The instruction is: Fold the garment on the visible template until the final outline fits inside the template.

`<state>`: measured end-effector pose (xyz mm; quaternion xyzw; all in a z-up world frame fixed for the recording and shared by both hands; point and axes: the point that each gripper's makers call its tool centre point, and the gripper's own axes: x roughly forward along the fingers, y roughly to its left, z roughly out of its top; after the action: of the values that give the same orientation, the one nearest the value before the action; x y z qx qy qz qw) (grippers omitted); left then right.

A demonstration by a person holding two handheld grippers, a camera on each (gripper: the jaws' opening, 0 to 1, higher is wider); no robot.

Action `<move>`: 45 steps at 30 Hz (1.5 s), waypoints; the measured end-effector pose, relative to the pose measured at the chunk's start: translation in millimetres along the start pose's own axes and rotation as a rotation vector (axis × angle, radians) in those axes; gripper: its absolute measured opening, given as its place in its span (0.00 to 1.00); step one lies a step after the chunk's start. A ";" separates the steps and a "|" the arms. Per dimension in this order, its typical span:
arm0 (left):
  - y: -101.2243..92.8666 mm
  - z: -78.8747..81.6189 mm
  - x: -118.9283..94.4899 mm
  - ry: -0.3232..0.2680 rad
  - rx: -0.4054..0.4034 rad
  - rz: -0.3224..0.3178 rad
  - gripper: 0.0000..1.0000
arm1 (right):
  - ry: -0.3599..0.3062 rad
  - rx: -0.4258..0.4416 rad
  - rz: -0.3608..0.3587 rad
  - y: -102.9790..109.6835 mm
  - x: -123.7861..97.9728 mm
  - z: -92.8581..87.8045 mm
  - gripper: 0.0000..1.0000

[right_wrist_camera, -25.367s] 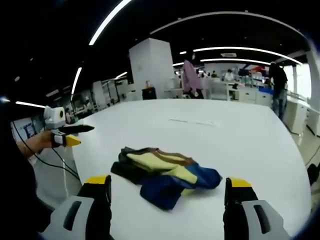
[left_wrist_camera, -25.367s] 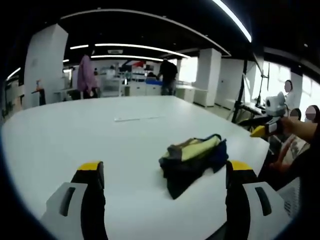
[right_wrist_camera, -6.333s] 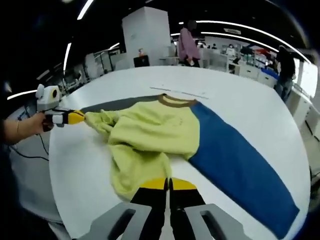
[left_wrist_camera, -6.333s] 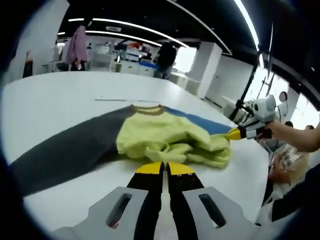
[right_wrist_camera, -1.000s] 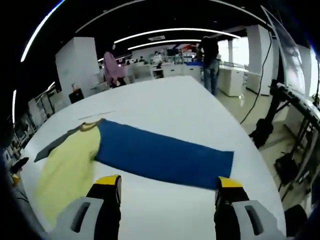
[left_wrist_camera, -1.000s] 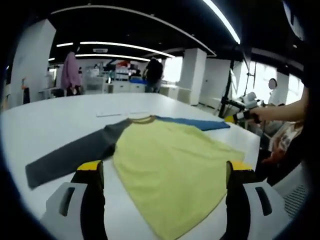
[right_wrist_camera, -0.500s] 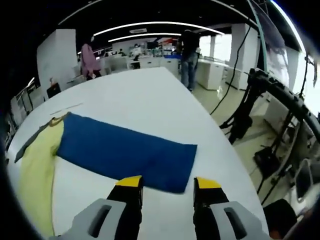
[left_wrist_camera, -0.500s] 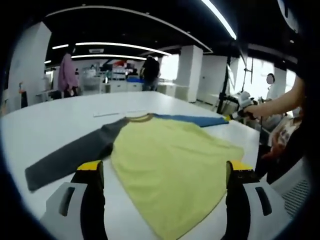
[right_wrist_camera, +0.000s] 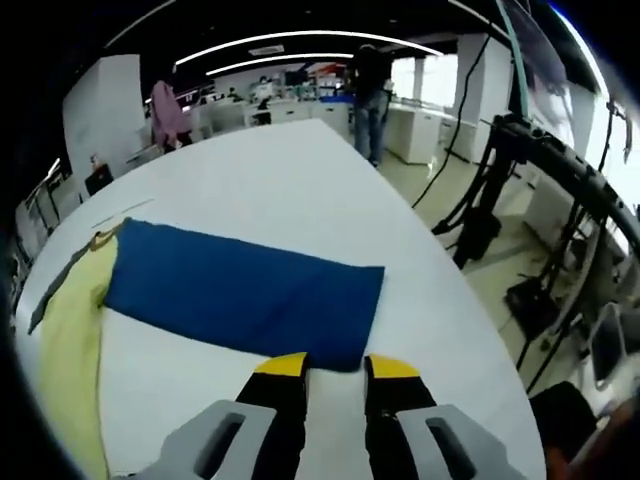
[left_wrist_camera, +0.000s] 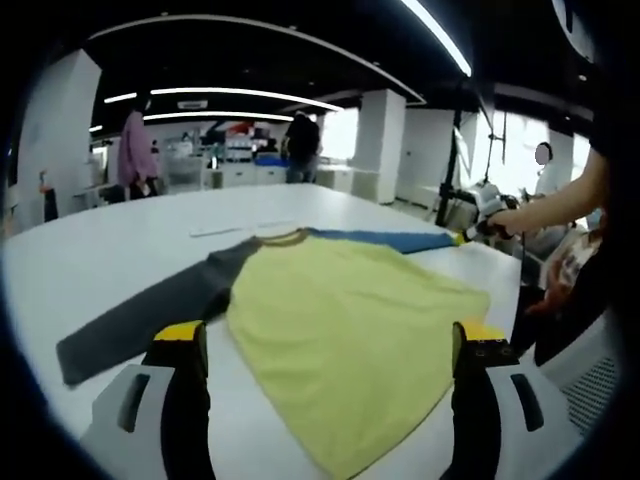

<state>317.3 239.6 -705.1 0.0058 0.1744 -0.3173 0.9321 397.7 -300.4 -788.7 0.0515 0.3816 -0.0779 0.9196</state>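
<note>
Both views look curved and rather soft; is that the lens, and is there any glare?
Left gripper view: the fisheye bends the ceiling light strips into arcs, and the yellow shirt body looks soft. Right gripper view: the white table bulges like a dome, the bright windows wash out, and the blue sleeve shows clearly before the right tool.

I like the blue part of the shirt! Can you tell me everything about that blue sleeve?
The blue sleeve is soft cloth, stretched out flat and straight on the white table. It joins the yellow body near the brown collar. Its cuff end lies right at the right gripper, whose yellow-tipped fingers are nearly closed.
</note>
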 end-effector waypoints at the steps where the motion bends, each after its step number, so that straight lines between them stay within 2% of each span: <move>1: 0.2 -0.6 -0.2 0.003 0.000 0.001 0.99 | -0.002 0.009 -0.001 -0.8 0.5 -0.1 0.16; 13: 1.3 -5.2 -3.7 0.022 0.006 0.004 0.99 | 0.001 0.017 -0.020 6.5 -6.1 0.1 0.08; 17: -0.8 -5.2 -4.6 0.020 0.004 -0.005 0.99 | -0.003 0.021 -0.020 3.9 -1.6 0.9 0.06; 23: -2.5 -7.0 -6.0 0.031 0.015 -0.009 0.99 | -0.009 0.058 -0.013 4.6 -1.1 1.9 0.00; 29: -2.4 -6.9 -5.2 0.030 0.009 -0.003 0.99 | -0.045 0.082 -0.015 8.1 -7.5 10.7 0.00; 45: -1.4 -10.8 -4.9 0.027 0.010 -0.006 0.99 | -0.128 0.024 0.024 30.3 -17.1 41.5 0.00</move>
<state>309.4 242.6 -713.4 0.0142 0.1855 -0.3210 0.9286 420.1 -275.3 -746.3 0.0621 0.3203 -0.0747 0.9423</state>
